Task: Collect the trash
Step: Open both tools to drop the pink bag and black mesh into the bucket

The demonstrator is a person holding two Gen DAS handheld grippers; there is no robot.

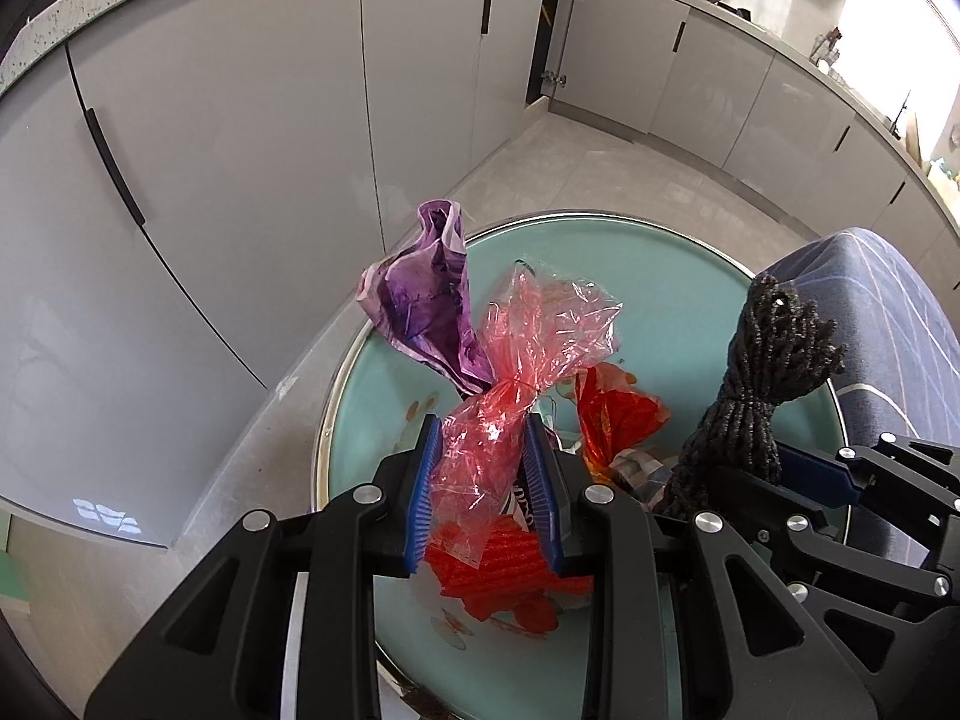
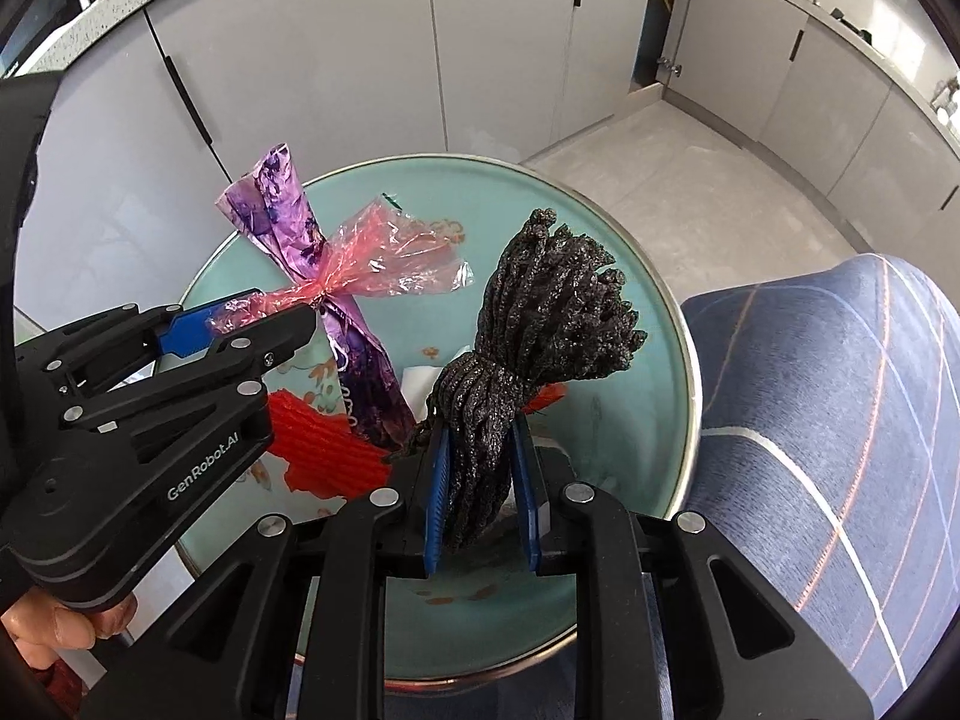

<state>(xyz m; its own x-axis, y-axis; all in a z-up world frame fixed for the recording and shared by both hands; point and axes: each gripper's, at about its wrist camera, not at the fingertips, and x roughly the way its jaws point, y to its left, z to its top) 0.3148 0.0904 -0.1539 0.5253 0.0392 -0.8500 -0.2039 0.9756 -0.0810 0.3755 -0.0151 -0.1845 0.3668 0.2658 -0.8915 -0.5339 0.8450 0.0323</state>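
Left wrist view: left gripper (image 1: 483, 486) jaws pinch crinkly pink cellophane wrapper (image 1: 528, 354); right gripper (image 2: 480, 498) jaws clamp knobbly black yarn bundle (image 2: 540, 324).

The one clear piece of lettering is "GenRobot.AI", in pale letters running along the black body of the left gripper (image 2: 237, 324), low on the left of the right wrist view. In the left wrist view a few white letters show on a wrapper (image 1: 523, 501) just inside the left gripper's (image 1: 483, 450) right finger, partly hidden behind the red plastic bag (image 1: 516, 384); they are too cut off to read. No other writing is legible in either view.
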